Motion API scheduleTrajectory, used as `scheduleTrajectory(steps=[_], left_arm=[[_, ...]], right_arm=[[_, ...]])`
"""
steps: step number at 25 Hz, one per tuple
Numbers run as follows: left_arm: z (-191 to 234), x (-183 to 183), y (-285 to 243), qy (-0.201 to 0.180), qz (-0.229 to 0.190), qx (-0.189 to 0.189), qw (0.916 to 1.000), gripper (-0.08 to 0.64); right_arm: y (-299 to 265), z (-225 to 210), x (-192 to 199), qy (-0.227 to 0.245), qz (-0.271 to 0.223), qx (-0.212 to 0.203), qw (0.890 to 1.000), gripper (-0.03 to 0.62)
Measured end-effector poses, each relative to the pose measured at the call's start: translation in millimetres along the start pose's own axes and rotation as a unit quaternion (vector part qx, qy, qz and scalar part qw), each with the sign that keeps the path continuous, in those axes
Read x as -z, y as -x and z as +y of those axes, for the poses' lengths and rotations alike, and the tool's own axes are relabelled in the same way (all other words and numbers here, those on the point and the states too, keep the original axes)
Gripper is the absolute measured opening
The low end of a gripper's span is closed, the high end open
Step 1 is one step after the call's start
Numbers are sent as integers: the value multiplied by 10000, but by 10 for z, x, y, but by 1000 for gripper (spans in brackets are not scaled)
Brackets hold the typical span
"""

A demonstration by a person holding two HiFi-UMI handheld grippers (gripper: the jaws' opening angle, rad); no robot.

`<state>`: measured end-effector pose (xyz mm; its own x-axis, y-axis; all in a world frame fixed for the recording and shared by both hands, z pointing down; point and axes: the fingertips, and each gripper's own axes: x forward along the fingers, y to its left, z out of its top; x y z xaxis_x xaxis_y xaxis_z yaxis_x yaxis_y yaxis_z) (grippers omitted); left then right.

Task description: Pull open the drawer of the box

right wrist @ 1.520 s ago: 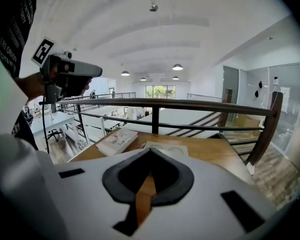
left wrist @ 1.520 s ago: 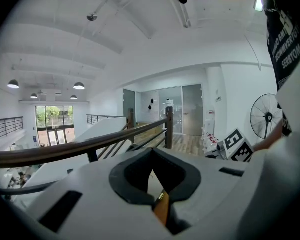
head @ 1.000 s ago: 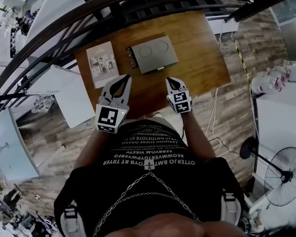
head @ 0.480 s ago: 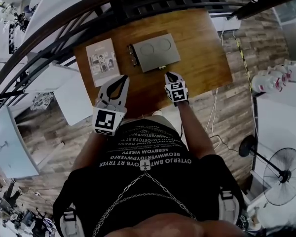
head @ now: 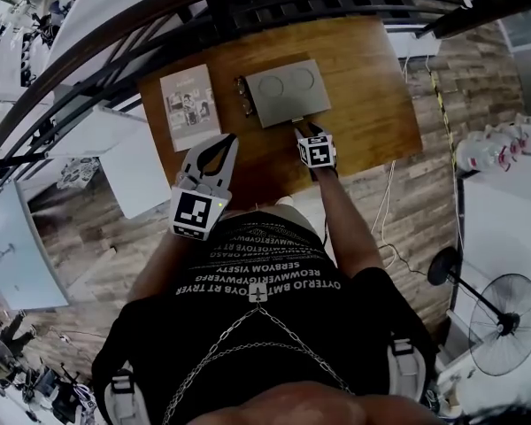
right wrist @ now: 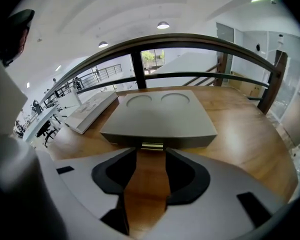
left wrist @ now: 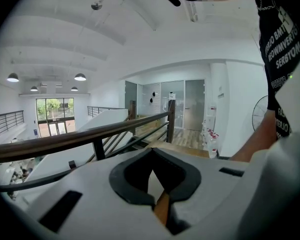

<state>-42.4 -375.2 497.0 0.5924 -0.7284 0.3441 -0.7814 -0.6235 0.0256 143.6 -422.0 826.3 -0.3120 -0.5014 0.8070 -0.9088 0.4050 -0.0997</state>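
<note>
A flat grey box (head: 286, 93) with two round recesses in its lid lies on the wooden table (head: 372, 104). In the right gripper view the box (right wrist: 160, 116) fills the middle, its drawer closed, with a small brass handle (right wrist: 152, 145) on the front face. My right gripper (head: 303, 128) is right at that handle. Its jaws are opening, and the handle sits at the mouth of the gap (right wrist: 152, 155), untouched by the pads. My left gripper (head: 225, 140) hovers over the table's near left part, tilted up toward the railing, its tips (left wrist: 152, 151) together and nothing held.
A booklet (head: 187, 107) lies left of the box, and a small dark object (head: 245, 97) rests against the box's left side. A dark wooden railing (head: 248, 7) runs behind the table. A floor fan (head: 504, 312) and white bottles (head: 491, 147) stand to the right.
My right gripper has moved forward from the table's near edge to the box's front handle, and its jaws have come apart. The left gripper has hardly shifted.
</note>
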Motion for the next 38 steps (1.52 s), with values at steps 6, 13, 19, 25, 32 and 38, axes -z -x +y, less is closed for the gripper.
scheduleTrajectory(steps=[6,13,19,25,32,38], left_arm=[[39,45,30,48,46,-71,10000,5],[48,75,44,71,129,-89,9999,5],[31,148,43,30,217,-37,9998,5],[77,108,23,-1,206,-6,9998,5],[2,147,37,-19,214,71,9997,5],[-47,132,111,-77,210,43,9997,5]], right_arm=[[-152,-13,37,-25,180,-31,9998,204],[-290,-48,42,-154,353,-46,9992,227],[-378,-55,58,-303,400,-31,9987,227],[-441,-33,23,-346,429,23,9985,204],[-425,-8,78,-242,413,143,9988,173],[-371,-13,133,-225,253,322,9989,164]])
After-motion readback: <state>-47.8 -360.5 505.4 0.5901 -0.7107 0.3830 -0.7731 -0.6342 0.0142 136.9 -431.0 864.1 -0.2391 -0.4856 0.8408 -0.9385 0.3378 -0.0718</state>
